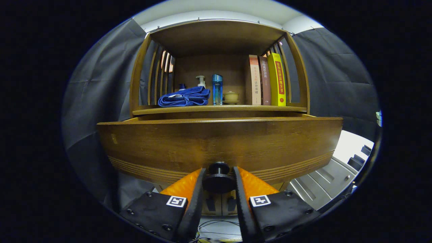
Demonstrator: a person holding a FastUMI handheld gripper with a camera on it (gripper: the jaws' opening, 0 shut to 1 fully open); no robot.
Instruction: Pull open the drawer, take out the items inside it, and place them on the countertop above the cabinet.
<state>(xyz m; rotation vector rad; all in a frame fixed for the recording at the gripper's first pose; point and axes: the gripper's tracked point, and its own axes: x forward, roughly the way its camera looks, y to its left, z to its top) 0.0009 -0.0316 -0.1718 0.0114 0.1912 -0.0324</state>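
Gripping the drawer's round black knob (218, 177) from either side, the gripper (218, 184) has both fingers pressed against it, so the jaws are clenched on the knob rather than slack. The drawer front (219, 141) stands a little forward of the countertop (219, 109) edge above it — it looks partly pulled out, though how far is hard to judge through the fisheye bend. The countertop already carries a folded blue towel (184, 97), a white pump bottle (201, 81), a blue bottle (217, 89), a small lidded cup (231, 97) and three upright books (267, 81). The main risk from here, as I judge it, is the fingers slipping off the knob: it is small and round, and a pull angled upward or sideways instead of straight back could let it slide out between the pads, or make the drawer bind in its runners. A sharp tug might also shake the cabinet and tip the tall bottles. The inside of the drawer is hidden behind its own front, so the items to take out cannot be seen, and the cabinet below the knob is screened by the fingers.
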